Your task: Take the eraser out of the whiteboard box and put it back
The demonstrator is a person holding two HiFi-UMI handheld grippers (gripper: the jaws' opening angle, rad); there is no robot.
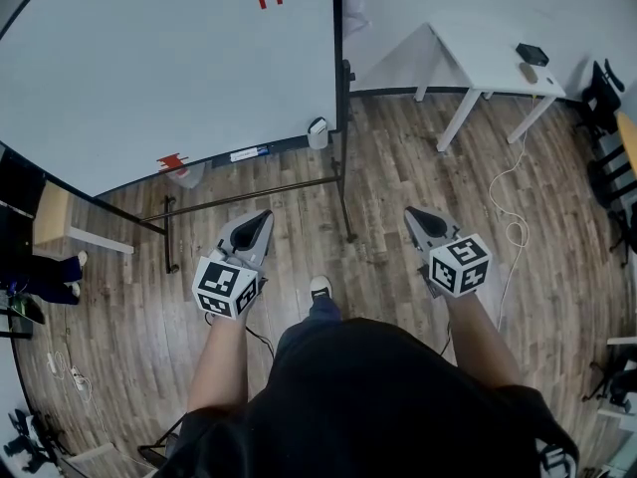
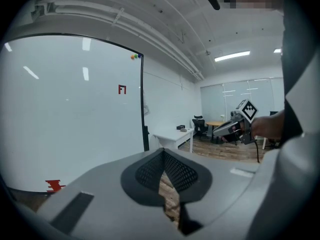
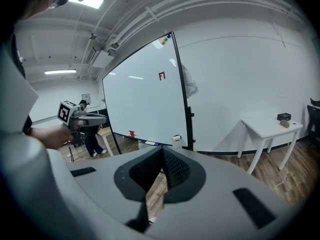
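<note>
While both claws hang short of the whiteboard (image 1: 169,58), open plank floor (image 1: 299,242) lies before its stand. Left gripper (image 1: 264,217) forward, jaws together, empty. Whiteboard box (image 1: 318,132) at board's lower right corner; eraser not discernible. Right gripper (image 1: 413,212) likewise closed, empty.

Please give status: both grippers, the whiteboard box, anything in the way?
Left gripper and right gripper both shut, empty. Whiteboard box at the whiteboard's lower right corner, not yet reached; eraser not visible. Stand leg lies between grippers and box.
</note>
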